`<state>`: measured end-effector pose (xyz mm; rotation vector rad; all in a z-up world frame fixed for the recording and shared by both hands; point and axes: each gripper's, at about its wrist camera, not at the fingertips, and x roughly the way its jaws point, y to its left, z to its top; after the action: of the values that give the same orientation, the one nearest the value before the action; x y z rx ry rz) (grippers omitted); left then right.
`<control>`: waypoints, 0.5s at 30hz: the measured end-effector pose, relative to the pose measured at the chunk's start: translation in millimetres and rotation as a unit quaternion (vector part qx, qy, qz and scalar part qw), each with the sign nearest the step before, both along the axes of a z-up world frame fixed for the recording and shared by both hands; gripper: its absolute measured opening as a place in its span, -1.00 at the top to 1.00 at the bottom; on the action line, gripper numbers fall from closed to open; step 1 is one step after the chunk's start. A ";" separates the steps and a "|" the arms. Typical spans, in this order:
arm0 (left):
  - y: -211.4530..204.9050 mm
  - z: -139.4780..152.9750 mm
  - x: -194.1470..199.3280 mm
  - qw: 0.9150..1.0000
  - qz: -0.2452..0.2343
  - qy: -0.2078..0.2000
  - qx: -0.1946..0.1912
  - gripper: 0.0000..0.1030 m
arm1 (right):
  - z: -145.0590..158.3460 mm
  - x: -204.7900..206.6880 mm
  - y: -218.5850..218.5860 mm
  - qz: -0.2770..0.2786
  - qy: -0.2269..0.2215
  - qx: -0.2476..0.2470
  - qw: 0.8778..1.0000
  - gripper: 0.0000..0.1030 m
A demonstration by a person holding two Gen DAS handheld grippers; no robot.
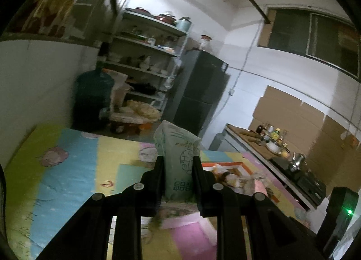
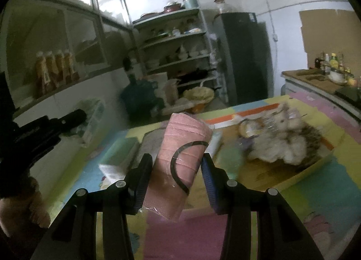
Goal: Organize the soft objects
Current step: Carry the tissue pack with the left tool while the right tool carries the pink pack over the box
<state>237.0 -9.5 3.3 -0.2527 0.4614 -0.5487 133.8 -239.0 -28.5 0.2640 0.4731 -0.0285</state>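
My left gripper (image 1: 178, 165) is shut on a pale green tissue pack (image 1: 178, 158) and holds it upright above the colourful mat (image 1: 74, 165). My right gripper (image 2: 178, 162) is shut on a pink pack wrapped in clear plastic (image 2: 180, 158), raised over the mat (image 2: 315, 187). The left gripper with its green pack also shows at the left of the right wrist view (image 2: 67, 122). A wooden tray (image 2: 282, 176) on the mat holds fluffy soft objects (image 2: 284, 142); it also shows in the left wrist view (image 1: 234, 174).
A green and white box (image 2: 119, 158) and a grey pad (image 2: 151, 144) lie on the mat. A pink flat pack (image 1: 180, 217) lies under the left gripper. Beyond the mat stand a water jug (image 1: 94, 97), metal shelves (image 1: 149, 56), a dark fridge (image 1: 203, 92) and a kitchen counter (image 1: 270, 153).
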 end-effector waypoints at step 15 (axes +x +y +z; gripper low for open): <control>-93.6 -0.7 -24.3 0.997 -0.078 -0.004 0.020 0.53 | 6.6 -27.4 -85.9 -0.054 -0.012 -0.010 0.998 0.12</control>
<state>212.7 -103.1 2.7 -0.1774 0.4854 -0.6926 106.4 -325.0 -21.9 0.2707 0.4347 -0.1358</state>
